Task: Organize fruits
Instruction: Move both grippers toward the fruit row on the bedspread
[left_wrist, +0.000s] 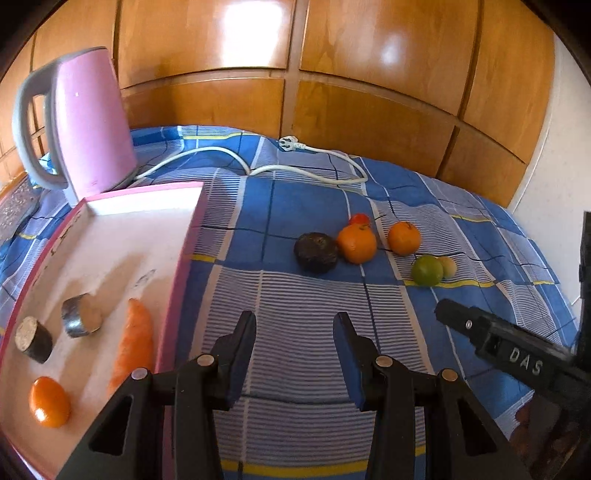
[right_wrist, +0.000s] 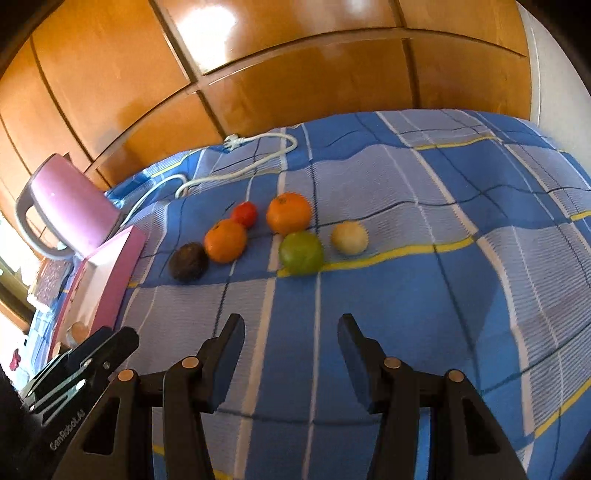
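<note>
Both the left gripper (left_wrist: 294, 325) and right gripper (right_wrist: 291, 326) are part open and empty. The fruits (right_wrist: 258, 236) cluster on the far bed (right_wrist: 406, 295), right of the tray (left_wrist: 110, 236). Straddle one fruit squarely before closing.

Bright daylight, and strong glare blooms on the glossy wooden panels (left_wrist: 236, 22). Fisheye bends every edge, corners go black. The pink kettle (left_wrist: 92, 122) smears slightly; the checked bedspread (right_wrist: 406, 295) looks soft in the right wrist view.
</note>
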